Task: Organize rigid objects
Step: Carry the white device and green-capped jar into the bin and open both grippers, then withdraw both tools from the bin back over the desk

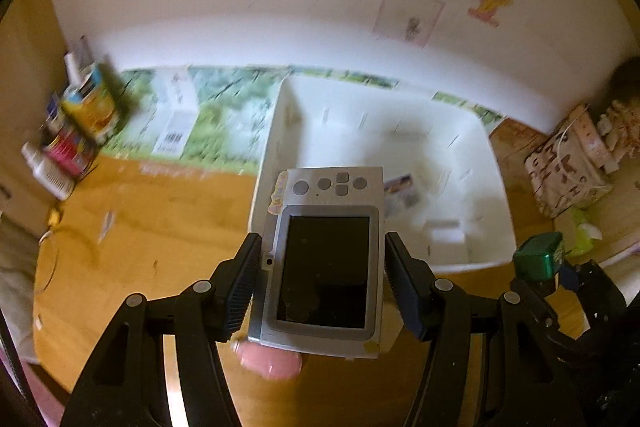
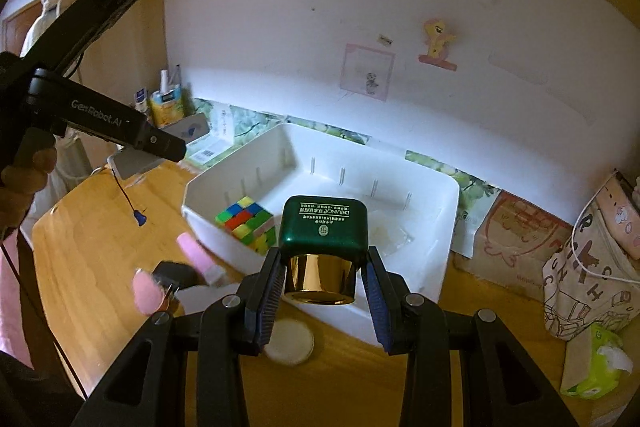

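Two hand-held grippers are seen, each closed on one thing above the wooden tabletop [image 2: 100,227]. The left hand-held gripper [image 1: 325,279] is clamped on the two long edges of a flat silver camera [image 1: 320,259], its ribbed black pads pressed against both sides. One dark rectangular screen and five grey buttons are counted on the camera's back, and a worn sticker is stuck at one corner. The right hand-held gripper [image 2: 322,287] is closed on the shiny gold cylindrical cap of a green bottle [image 2: 323,227], whose glossy, rounded square base with pale print is turned toward the lens.

One white plastic bin [image 2: 448,211], rectangular with rounded corners and thin slots along its walls, lies on the tabletop just beyond both held things. Inside it, at its left end, one multicoloured puzzle cube [image 2: 248,227] is seen; a crumpled clear wrapper [image 2: 390,233] lies near the bin's middle.

In front of the bin, one round white lid [image 2: 290,343] is partly hidden by the right gripper's fingers. To the bin's front left, two pink items and a dark object are blurred and cannot be identified. The left wrist view is smeared, so the cans and bottles to the bin's left are hard to make out. A patterned bag [image 2: 580,287] is cut off to the bin's right.
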Demonstrator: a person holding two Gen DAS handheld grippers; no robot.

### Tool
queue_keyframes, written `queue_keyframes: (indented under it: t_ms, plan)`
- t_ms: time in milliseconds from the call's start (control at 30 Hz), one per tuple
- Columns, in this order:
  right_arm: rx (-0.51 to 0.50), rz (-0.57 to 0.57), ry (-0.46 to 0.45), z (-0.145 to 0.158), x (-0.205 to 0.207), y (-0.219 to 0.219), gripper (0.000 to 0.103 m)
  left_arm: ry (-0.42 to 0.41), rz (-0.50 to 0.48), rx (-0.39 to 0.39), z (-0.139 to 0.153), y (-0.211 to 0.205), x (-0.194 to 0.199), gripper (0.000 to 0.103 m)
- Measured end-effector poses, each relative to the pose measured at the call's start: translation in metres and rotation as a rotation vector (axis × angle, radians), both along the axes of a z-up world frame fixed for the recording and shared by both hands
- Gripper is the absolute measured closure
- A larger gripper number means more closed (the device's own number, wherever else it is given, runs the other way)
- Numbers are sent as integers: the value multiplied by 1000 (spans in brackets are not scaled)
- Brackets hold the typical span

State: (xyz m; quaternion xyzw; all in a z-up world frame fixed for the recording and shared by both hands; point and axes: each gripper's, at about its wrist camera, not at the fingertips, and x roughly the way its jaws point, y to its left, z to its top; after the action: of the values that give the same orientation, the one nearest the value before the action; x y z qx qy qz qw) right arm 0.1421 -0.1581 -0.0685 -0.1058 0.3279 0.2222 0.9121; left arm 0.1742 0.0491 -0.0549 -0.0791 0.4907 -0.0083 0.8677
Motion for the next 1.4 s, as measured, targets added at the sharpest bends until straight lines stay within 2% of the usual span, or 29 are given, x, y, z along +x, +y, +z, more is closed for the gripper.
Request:
queue_keyframes:
  t_ms: [100,233,400,500,533,600,867,900,967,1033,1167,1267,1400]
  plan:
    - [1,-41,-19,-3,7,4,63,-78,-33,8,-4,-2,8,39]
    - [21,-75,-43,-6,13,8,63,-121,-59,-12,-14,-2,18,39]
    - [11,-86,-56,-15,24,18,63,-158,-40,-58,-19,4,37,39]
    - [2,-95,-37,-22,31,23,63,-209,-47,-44,-18,5,45,42]
    - [-1,-101,-35,-24,33,24,63,-218,-53,-49,-18,6,49,46]
    - [-3,-116,-36,-27,35,26,63,-242,-65,-94,-18,8,54,48]
    - [-36,-181,3,-38,46,28,63,-259,-119,-144,-21,-1,65,47]
    - [-39,-188,-4,-38,46,28,62,-262,-121,-140,-21,-2,65,46]
    - [-37,-200,-23,-35,44,28,47,-270,-118,-134,-21,-1,63,40]
    - [-38,-208,-37,-32,42,29,41,-282,-108,-136,-21,2,61,32]
    - [-67,-218,-54,-27,37,32,40,-281,-90,-126,-21,7,59,32]
    - [-74,-223,-63,-22,31,34,33,-266,-67,-102,-23,9,56,32]
    - [-72,-226,-75,-15,22,35,33,-261,-55,-99,-20,13,45,32]
